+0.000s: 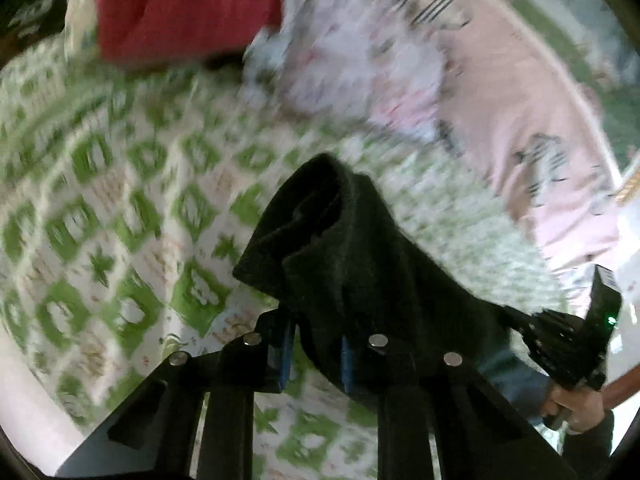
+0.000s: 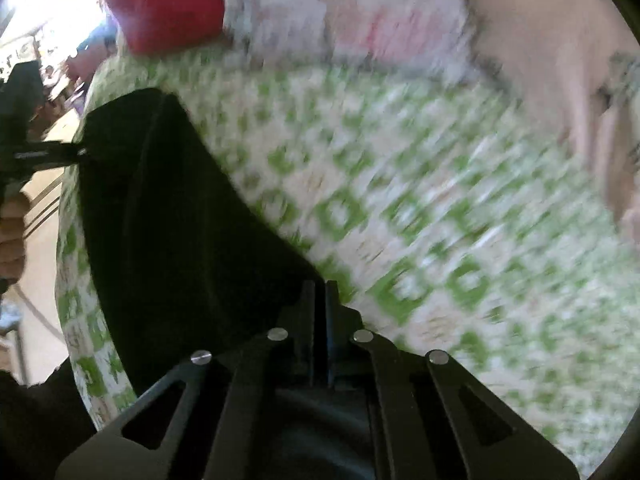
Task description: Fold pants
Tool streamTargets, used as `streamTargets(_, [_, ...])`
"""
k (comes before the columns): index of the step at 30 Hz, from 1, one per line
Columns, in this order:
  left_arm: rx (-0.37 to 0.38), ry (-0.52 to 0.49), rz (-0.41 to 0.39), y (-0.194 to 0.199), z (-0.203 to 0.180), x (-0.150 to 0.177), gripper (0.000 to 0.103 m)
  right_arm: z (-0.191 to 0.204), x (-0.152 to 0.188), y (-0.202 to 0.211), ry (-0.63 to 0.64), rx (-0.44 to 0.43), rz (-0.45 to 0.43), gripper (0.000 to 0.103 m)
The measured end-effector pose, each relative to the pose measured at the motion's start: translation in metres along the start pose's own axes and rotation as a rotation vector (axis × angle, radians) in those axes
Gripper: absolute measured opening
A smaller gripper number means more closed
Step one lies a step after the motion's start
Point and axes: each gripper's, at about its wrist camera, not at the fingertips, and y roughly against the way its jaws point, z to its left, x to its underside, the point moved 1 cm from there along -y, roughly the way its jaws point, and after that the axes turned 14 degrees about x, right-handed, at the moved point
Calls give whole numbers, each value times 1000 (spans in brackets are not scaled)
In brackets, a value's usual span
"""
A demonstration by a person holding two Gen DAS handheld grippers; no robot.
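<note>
The black pants point(image 1: 344, 256) hang bunched between my two grippers, lifted above the green-and-white patterned bedspread point(image 1: 120, 208). My left gripper point(image 1: 316, 356) is shut on a thick fold of the pants. My right gripper point(image 2: 319, 300) is shut on another edge of the pants point(image 2: 180, 240), which stretch away to the left. The right gripper also shows in the left wrist view point(image 1: 560, 336), and the left gripper shows at the left edge of the right wrist view point(image 2: 44, 154). Both views are motion-blurred.
A red cloth point(image 1: 180, 8) lies at the far side of the bed. A pink printed blanket point(image 1: 520, 92) and a pale patterned heap point(image 1: 360, 60) lie beyond the pants. The bed's edge point(image 2: 68, 280) and floor show at left.
</note>
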Motion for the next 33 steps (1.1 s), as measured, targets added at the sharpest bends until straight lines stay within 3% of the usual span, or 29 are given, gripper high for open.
streamTargets(2, [35, -35, -29, 15, -10, -2, 18, -8, -4, 20, -29, 96, -74, 4])
streamTargets(5, [38, -74, -46, 18, -13, -4, 18, -14, -5, 20, -119, 132, -111, 4])
streamTargets(10, [-42, -76, 19, -13, 11, 0, 18, 11, -1, -19, -149, 145, -52, 4])
streamTargets(15, [-58, -43, 80, -37, 46, 11, 19, 19, 9, -45, -209, 137, -4, 4])
streamTargets(21, [-88, -41, 93, -34, 56, 21, 38, 24, 20, -51, -283, 140, 7, 10])
streamTargets(24, [-110, -33, 73, -20, 56, 21, 45, 16, 26, -38, -338, 128, 3, 25])
streamTargets(26, [-109, -29, 54, -8, 52, 21, 46, 9, 35, -24, -403, 96, -23, 46])
streamTargets(30, [-131, -47, -9, 21, 41, 20, 47, -4, 58, 8, -489, 68, -73, 50])
streamTargets(33, [-98, -49, -31, 35, 29, 17, 48, -14, 78, 30, -551, 71, -95, 50])
